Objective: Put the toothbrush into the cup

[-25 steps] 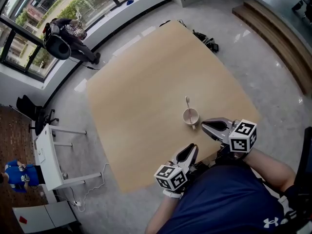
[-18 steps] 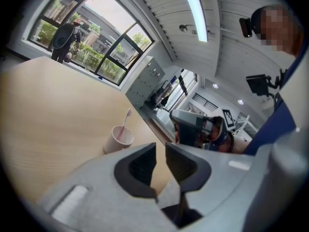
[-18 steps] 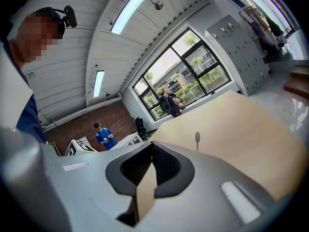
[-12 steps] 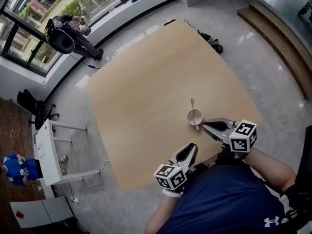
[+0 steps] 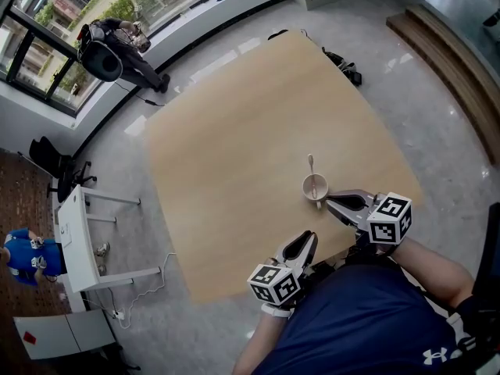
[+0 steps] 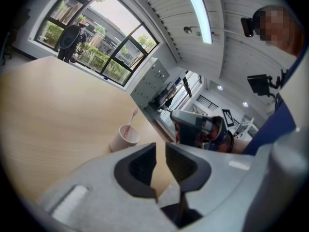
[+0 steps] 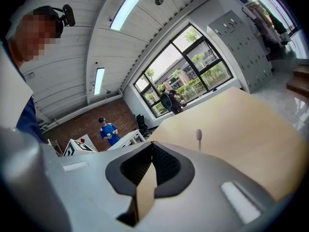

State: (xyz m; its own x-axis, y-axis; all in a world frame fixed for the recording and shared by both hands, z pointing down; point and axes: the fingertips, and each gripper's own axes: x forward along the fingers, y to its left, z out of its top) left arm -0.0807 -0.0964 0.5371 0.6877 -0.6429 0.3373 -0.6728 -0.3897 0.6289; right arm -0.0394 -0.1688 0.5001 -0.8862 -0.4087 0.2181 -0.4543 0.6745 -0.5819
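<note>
A broad, pale wooden table (image 5: 234, 131) fills most of the room's middle, set on a glossy grey floor (image 5: 437, 123) with tall windows (image 5: 47, 14) off to one side. At the near edge a person in a dark blue top holds both tools just above the tabletop.

The left gripper (image 5: 310, 235) has its jaws a narrow slit apart with nothing between them, well short of the cup. The right gripper (image 5: 327, 200) is clenched tight on nothing, its tips just beside the cup.

The cup (image 5: 315, 187) is a small, plain, pale beige tumbler standing upright near the table's near right edge.

The toothbrush (image 5: 311, 167) stands in the cup, leaning against the rim and tilted away from the person. It is slim and pale, pinkish where the handle dips inside, with a small rounded head poking well above the rim. From the right gripper view only that head shows; the cup itself is hidden.
</note>
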